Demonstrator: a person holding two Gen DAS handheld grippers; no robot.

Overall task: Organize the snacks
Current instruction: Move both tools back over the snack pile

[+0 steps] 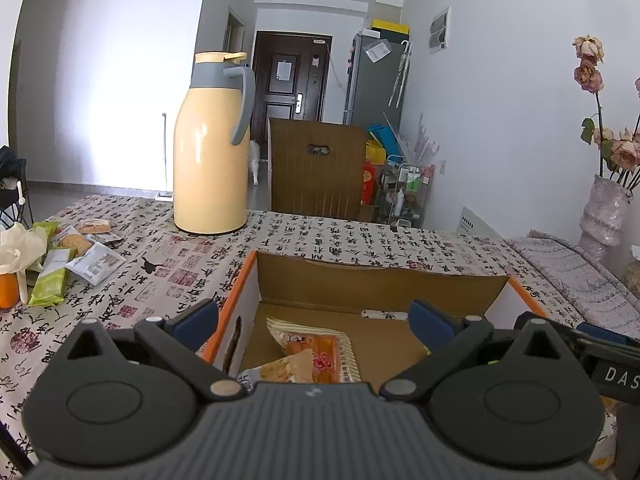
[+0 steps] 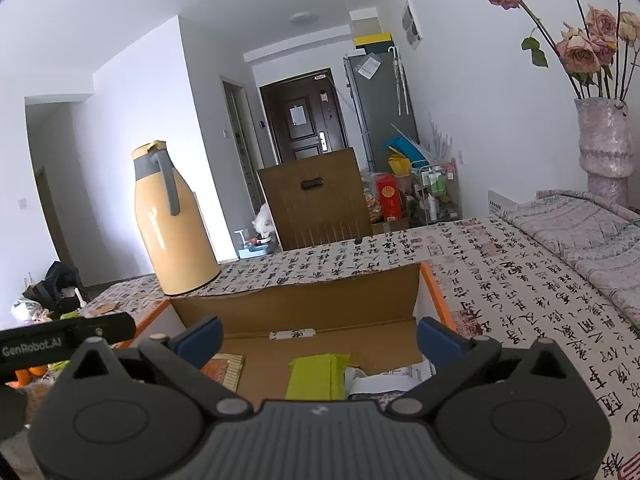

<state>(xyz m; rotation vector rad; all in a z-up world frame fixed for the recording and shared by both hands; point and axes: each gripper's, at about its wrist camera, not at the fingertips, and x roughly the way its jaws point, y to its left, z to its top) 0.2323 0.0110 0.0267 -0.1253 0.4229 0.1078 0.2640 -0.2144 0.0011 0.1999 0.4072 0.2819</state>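
An open cardboard box (image 1: 380, 284) with orange-edged walls sits on the patterned tablecloth. My left gripper (image 1: 316, 320) hangs open over its left part, above two orange snack packets (image 1: 316, 354) lying on the box floor. In the right wrist view my right gripper (image 2: 318, 338) is open over the same box (image 2: 296, 300), with a green packet (image 2: 316, 376) and a white packet (image 2: 384, 384) lying below it. Neither gripper holds anything. More snack packets (image 1: 76, 256) lie loose on the table at the left.
A tall yellow thermos jug (image 1: 212, 148) stands on the table behind the box. A vase of dried roses (image 2: 604, 140) is at the far right, on a folded cloth. A chair back (image 1: 318, 168) stands at the table's far edge. Orange fruit (image 1: 8, 292) lies at the left edge.
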